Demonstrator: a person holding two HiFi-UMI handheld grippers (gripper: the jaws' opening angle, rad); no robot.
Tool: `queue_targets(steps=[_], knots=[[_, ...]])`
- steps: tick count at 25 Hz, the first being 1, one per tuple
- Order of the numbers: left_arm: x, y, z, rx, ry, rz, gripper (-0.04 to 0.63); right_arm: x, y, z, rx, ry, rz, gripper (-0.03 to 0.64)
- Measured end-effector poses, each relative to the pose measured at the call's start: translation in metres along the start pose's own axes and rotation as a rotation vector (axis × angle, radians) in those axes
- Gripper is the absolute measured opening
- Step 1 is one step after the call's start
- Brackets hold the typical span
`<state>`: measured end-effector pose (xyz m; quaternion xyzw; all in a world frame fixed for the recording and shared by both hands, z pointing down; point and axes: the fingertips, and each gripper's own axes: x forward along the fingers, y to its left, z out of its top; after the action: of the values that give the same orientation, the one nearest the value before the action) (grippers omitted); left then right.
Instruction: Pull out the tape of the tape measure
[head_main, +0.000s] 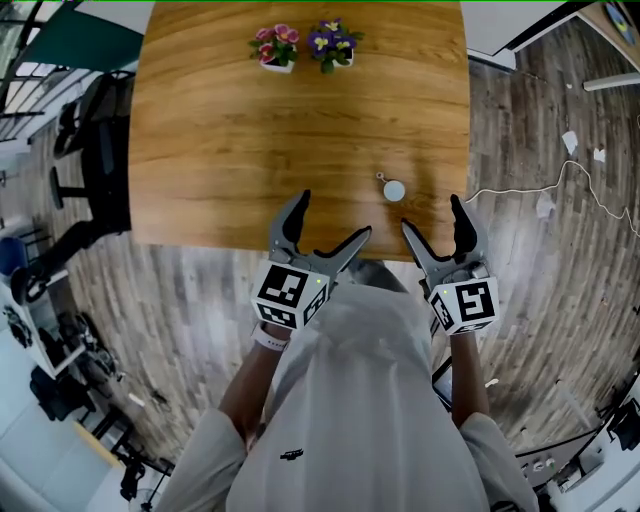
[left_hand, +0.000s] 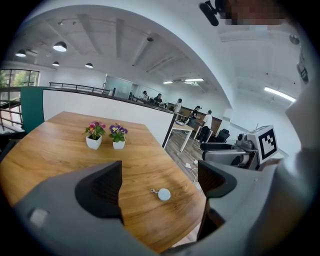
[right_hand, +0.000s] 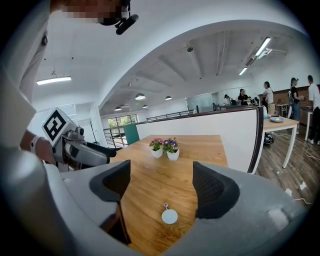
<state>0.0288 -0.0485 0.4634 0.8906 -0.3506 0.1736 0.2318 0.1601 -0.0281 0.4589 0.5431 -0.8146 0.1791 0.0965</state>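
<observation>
Not started yet; the tape measure (head_main: 395, 190) lies on the table (head_main: 230, 130); left gripper (head_main: 334, 214) and right gripper (head_main: 430, 212) both gape wide, empty; next, one should hold it, one pull its ring (head_main: 381, 177).

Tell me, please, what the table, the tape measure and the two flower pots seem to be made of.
Table: wood or wood-look laminate, with visible grain and a soft sheen. Tape measure: smooth pale round case, probably plastic, with a small ring, possibly metal. Flower pots: plain white, ceramic or plastic; too small to tell.
</observation>
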Motion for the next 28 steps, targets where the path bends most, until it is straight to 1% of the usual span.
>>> queue_targets(steps=[2, 4, 9, 12, 18, 21, 28], knots=[[0.004, 0.006, -0.01, -0.026, 0.012, 0.014, 0.466, 0.007, -0.002, -0.011, 0.005, 0.019, 0.006, 0.38], [0.008, 0.011, -0.018, -0.035, 0.023, 0.028, 0.465, 0.013, -0.005, -0.023, 0.002, 0.037, 0.007, 0.38], [0.023, 0.026, -0.046, -0.023, 0.083, 0.055, 0.465, 0.032, -0.009, -0.06, -0.023, 0.11, 0.01, 0.38], [0.029, 0.03, -0.062, -0.026, 0.122, 0.055, 0.465, 0.042, -0.01, -0.081, -0.035, 0.155, 0.016, 0.38], [0.033, 0.031, -0.077, -0.038, 0.155, 0.054, 0.465, 0.059, -0.01, -0.114, -0.074, 0.235, 0.03, 0.38], [0.035, 0.031, -0.084, -0.043, 0.169, 0.059, 0.454, 0.064, -0.012, -0.13, -0.096, 0.272, 0.03, 0.38], [0.033, 0.036, -0.092, -0.062, 0.189, 0.074, 0.453, 0.078, -0.017, -0.156, -0.098, 0.332, 0.033, 0.377]])
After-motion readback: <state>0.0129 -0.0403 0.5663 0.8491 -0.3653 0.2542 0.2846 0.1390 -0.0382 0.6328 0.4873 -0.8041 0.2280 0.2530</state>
